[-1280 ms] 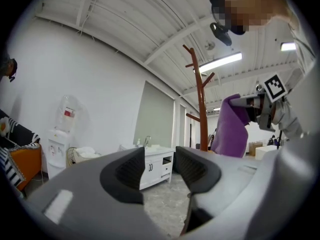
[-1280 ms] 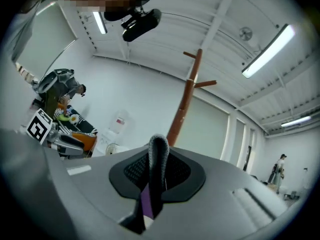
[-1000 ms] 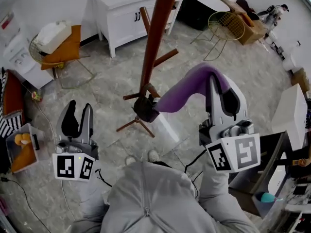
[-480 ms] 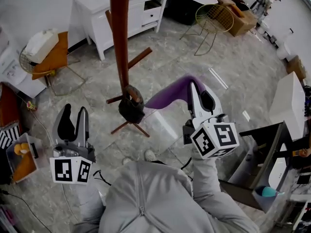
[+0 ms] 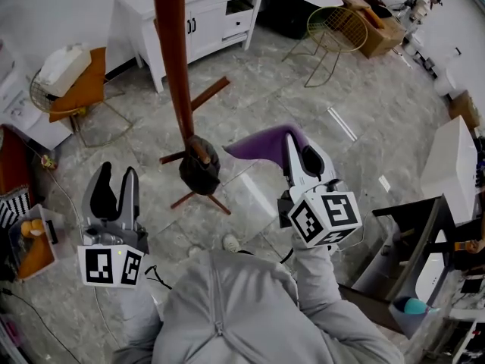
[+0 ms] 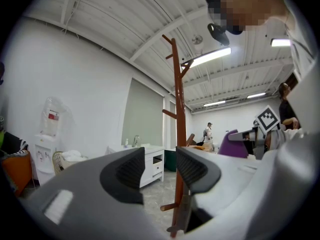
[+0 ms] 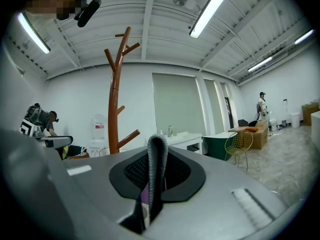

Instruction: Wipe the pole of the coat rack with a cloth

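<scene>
The right tongs (image 5: 301, 149) are pinching a narrow fold of the purple cloth (image 5: 261, 144). Its free end hangs near the coat rack pole (image 5: 173, 59) but looks apart from it. The left tongs (image 5: 120, 174) are spread and empty, low beside the rack. Likely risks: the thin pinch slips when dragged along the wood, the cloth snags a peg (image 7: 129, 137), or a sideways push rocks the unsteadied rack.

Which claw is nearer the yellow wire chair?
Right. The right claw, holding the purple cloth, is on the chair's side of the coat rack pole; the left claw is beyond it.
</scene>
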Demonstrator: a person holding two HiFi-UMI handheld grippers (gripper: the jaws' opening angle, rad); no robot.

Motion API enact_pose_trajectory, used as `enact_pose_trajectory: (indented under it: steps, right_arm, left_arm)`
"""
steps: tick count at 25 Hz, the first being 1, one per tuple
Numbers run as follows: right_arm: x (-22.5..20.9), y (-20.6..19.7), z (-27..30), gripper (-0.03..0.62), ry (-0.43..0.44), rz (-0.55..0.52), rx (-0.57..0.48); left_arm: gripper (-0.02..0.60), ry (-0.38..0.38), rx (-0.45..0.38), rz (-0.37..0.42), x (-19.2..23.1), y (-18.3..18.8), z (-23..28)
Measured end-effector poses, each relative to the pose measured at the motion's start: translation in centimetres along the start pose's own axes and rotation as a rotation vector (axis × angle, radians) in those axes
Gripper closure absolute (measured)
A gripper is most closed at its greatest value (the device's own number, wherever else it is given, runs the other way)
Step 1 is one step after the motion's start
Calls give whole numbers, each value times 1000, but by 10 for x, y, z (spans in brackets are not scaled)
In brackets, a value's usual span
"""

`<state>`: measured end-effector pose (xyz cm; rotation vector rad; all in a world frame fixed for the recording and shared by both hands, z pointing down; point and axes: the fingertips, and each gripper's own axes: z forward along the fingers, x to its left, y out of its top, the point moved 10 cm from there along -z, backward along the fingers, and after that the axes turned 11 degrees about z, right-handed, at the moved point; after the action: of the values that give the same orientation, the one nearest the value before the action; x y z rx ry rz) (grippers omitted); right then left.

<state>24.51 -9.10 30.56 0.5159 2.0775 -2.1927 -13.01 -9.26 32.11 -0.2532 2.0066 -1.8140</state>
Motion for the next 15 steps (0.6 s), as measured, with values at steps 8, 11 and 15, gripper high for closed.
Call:
enact_pose_trajectory:
  steps: [8, 11, 15]
  right_arm:
    - [2, -2, 11, 568, 19, -25, 10]
    - [5, -3, 14, 569, 29, -30, 11]
    - [8, -2, 17, 569, 45, -38, 6]
  left_arm:
    - [376, 13, 5, 7, -1, 1, 1]
    - [376, 16, 5, 9, 0, 1, 1]
    - [376, 19, 3, 9, 0, 1, 1]
